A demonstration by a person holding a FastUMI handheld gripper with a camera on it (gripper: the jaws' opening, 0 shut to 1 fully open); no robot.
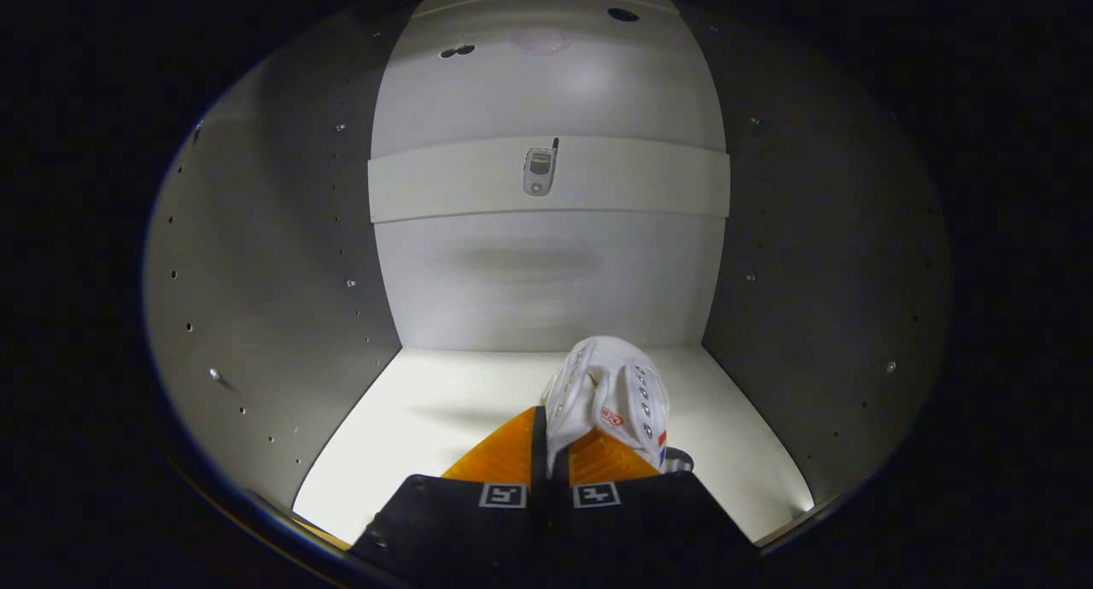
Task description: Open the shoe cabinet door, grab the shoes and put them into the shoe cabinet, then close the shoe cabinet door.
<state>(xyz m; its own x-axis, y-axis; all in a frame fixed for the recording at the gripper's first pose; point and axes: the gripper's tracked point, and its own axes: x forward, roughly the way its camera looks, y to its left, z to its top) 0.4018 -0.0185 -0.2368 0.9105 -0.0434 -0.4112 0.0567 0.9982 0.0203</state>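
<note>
Gripper (549, 440) fingers reach into the open shoe cabinet (282, 299), drawn close together with only a thin gap between them; a fold of the white shoe (610, 393) runs down into that gap, so both fingers pinch the shoe's edge; the shoe rises just ahead of the fingertips and leans a little to the right of them, its metal eyelets in two rows and a small red mark showing on its side; whether its sole touches the floor of the compartment cannot be told, since the fingers hide its lower part; the cabinet's bottom panel (427, 410) is pale and brightly lit, stretching from near the fingers to the back wall (546, 290) at the far end; a faint shadow lies on the panel to the left of the shoe; left side wall and right side wall (811, 299) are grey and dotted with rows of small peg holes and a few metal studs; across the back wall, well above the shoe, runs a broad white horizontal rail (444, 183); a small silver fitting (539, 170) with a dark stub sits at the middle of that rail; higher up, the far panel carries a few dark holes (622, 14).
</note>
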